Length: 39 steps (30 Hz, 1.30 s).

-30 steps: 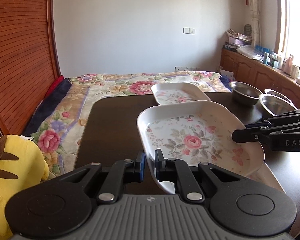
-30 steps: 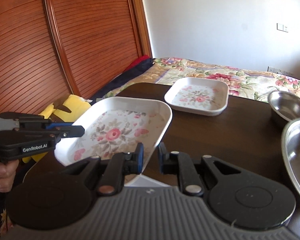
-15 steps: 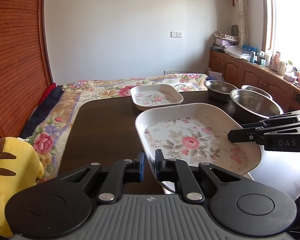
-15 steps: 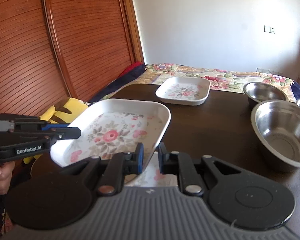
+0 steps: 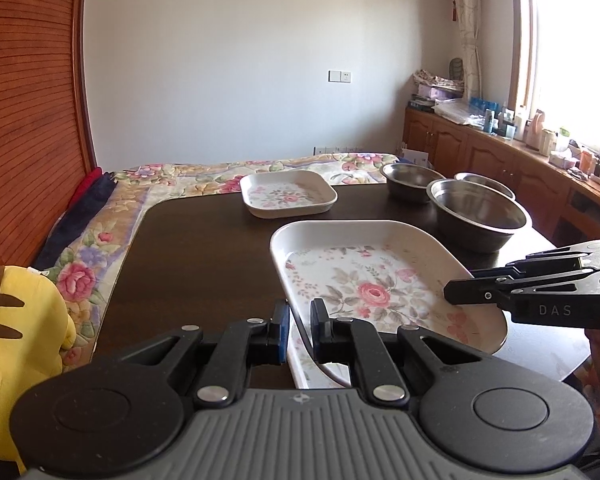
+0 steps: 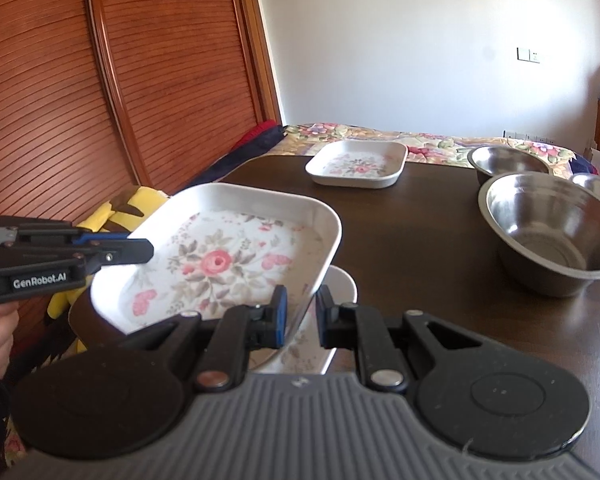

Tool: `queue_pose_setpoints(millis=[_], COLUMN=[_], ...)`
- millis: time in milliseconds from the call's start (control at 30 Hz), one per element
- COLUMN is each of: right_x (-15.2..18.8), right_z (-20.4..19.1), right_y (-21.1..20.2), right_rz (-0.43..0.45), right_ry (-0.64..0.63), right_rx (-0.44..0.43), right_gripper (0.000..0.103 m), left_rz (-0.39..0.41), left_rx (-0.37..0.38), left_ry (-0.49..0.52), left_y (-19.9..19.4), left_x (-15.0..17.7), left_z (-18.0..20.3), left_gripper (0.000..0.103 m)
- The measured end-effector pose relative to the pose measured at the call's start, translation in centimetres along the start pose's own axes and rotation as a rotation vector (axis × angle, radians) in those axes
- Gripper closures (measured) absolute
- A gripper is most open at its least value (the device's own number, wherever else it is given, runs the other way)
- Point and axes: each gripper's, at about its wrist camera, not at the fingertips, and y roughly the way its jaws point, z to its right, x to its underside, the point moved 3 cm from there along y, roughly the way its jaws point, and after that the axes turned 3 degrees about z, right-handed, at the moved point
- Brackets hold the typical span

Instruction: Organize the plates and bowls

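Note:
A large white floral plate (image 5: 376, 280) (image 6: 220, 256) is held off the dark table between both grippers. My left gripper (image 5: 299, 330) is shut on its near-left rim, and my right gripper (image 6: 301, 320) is shut on the opposite rim. Under it lies another white floral plate (image 6: 332, 300), mostly hidden, with its edge (image 5: 300, 368) showing near the table's front. A smaller square floral plate (image 5: 286, 196) (image 6: 358, 162) sits at the far side. To the right stand three steel bowls, the largest (image 5: 478, 216) (image 6: 552, 232) nearest the held plate, a smaller one (image 5: 410, 178) behind it.
The dark table (image 5: 196, 248) ends at a bed with a flowered cover (image 5: 172, 184). A yellow plush toy (image 5: 16, 344) sits at the left. A slatted wooden door (image 6: 100, 80) stands left, and cluttered cabinets (image 5: 500, 140) line the right wall.
Both grippers have carried the large floral plate back toward the table's near edge, so the far plate and the bowls look further away. It now hangs above a second floral plate.

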Motion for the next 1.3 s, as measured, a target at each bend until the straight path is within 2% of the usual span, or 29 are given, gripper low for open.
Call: queue_pose_setpoints(millis=[500,1300], right_x=[2.2,3.0], right_z=[0.5,0.0], right_y=[0.3,1.0], right_rz=[-0.021,-0.017], right_ry=[-0.002,-0.023], right_rx=[0.021,0.053], right_gripper=[0.086,0.086], left_rz=[-0.064,-0.091], left_rx=[0.006,0.0], left_ry=[-0.008,-0.02], left_y=[2.1,3.7], left_x=[2.6,3.6], left_z=[0.3,0.2], left_gripper=[0.091,0.091])
